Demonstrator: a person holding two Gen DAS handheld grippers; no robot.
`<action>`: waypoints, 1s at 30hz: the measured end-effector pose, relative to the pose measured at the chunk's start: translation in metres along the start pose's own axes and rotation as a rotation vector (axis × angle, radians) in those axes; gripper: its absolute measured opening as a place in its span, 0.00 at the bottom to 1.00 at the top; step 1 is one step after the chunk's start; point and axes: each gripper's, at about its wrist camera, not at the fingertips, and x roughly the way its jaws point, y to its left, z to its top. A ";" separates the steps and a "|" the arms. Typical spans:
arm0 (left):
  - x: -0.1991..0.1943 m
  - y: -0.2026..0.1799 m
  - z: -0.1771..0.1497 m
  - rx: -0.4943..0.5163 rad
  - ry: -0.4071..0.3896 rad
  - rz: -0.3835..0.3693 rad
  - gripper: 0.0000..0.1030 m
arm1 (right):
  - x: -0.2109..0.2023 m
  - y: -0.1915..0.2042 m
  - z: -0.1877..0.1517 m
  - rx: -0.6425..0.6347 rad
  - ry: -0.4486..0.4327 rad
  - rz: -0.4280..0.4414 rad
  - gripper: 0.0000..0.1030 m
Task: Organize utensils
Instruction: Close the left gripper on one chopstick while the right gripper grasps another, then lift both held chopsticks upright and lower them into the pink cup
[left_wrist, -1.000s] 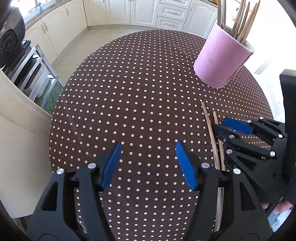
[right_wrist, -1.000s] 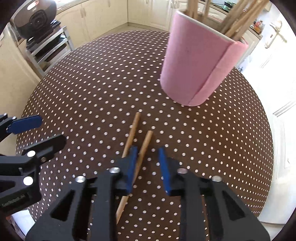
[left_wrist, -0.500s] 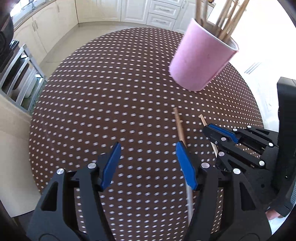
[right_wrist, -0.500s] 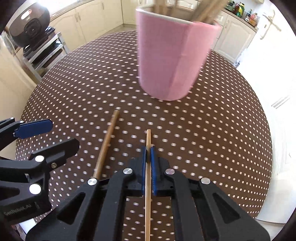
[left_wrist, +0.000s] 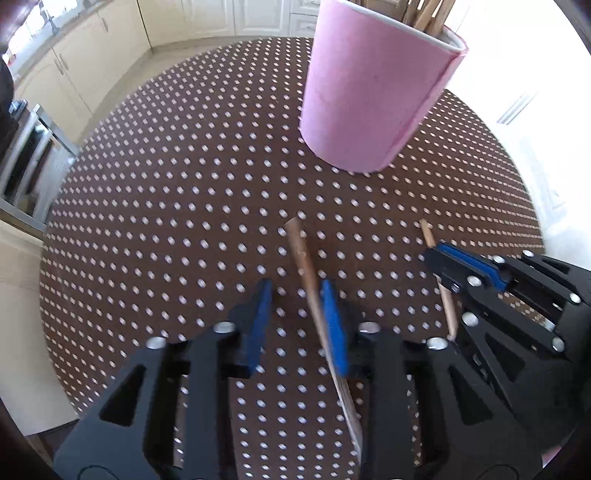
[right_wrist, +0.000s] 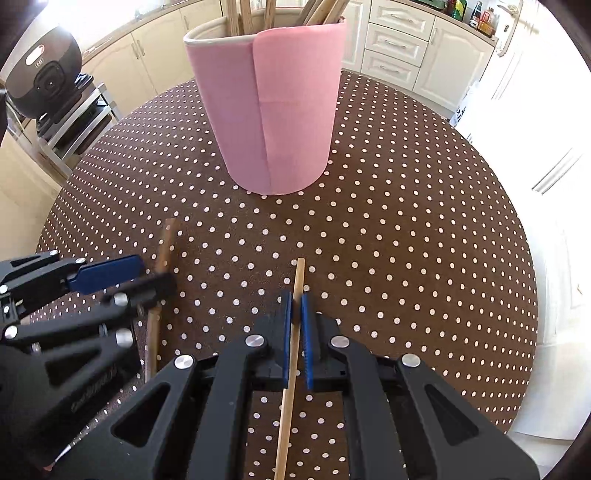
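We start with the two loose wooden chopsticks on the brown polka-dot tablecloth (right_wrist: 406, 229). In the right wrist view the thinner chopstick (right_wrist: 291, 354) runs up the lower middle of the frame, its tip showing just above the blue pads, and our right gripper (right_wrist: 295, 306) is clamped tight on it with the pads pressing both sides of the stick. The same stick appears at the right of the left wrist view (left_wrist: 445, 295), crossed by the right gripper (left_wrist: 441, 264), which comes in from the right edge. The second, thicker chopstick (left_wrist: 314, 295) lies in the lower middle of the left wrist view, between the fingers of our left gripper (left_wrist: 297, 306); its jaws have just been closing, and the stick rests against the right-hand blue pad while a clear gap remains to the left-hand pad, so the grip is not yet made. In the right wrist view that chopstick (right_wrist: 162, 251) sits at the left of the frame, partly hidden by the left gripper (right_wrist: 147, 275), which is blurred there. Beyond both sticks — toward the top of each frame — stands the pink holder (right_wrist: 269, 122), upright on the cloth and well apart from the grippers, with more wooden sticks (right_wrist: 321, 13) poking out of its rim. Cream kitchen cabinets (right_wrist: 399, 44) line the background, and a dark appliance (right_wrist: 40, 70) sits on a metal rack in the upper left of the right wrist view.
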 end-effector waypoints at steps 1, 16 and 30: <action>0.003 -0.001 0.002 0.001 0.001 0.001 0.20 | 0.000 0.000 -0.001 -0.002 -0.001 0.000 0.04; -0.013 0.033 -0.009 0.065 -0.068 -0.100 0.05 | 0.000 -0.009 0.004 0.039 -0.008 0.024 0.04; -0.059 0.029 -0.006 0.108 -0.177 -0.113 0.05 | -0.030 -0.031 0.011 0.134 -0.087 0.057 0.04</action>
